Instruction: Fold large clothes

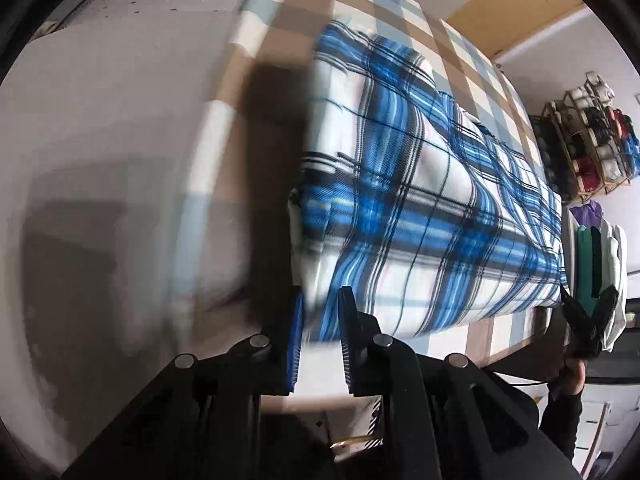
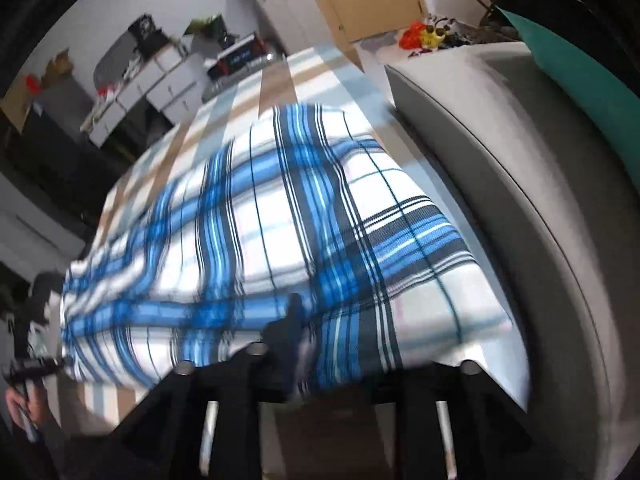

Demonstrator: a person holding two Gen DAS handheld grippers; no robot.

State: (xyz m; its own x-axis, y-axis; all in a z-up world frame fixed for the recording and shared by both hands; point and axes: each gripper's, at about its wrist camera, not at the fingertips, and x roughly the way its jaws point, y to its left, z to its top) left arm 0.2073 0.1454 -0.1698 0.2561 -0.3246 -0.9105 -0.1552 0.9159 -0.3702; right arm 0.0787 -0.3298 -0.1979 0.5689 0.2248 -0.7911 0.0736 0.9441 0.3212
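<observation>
Black fingers (image 1: 352,320) of the left hand-held gripper (image 1: 320,312) are seen closest, set slightly apart with the near corner of the blue plaid cloth (image 1: 420,200) between them; whether the pads actually press the fabric cannot be told through the blur. Right hand-held gripper (image 2: 298,332): only one finger is made out, smeared against the cloth's near edge; its state cannot be told, nor whether anything is held.

Blue plaid cloth is laid on the checked bed cover (image 1: 404,16), stretched lengthwise, appearing already doubled, with a thick rounded edge toward the grey headboard (image 2: 500,152). Wrinkles are noted along the end farthest from that headboard.

Judged: at least one fold is done; the piece is still long, so further folds and some smoothing are left. Shoe rack (image 1: 592,144) is noted well beyond the cloth's far end.
</observation>
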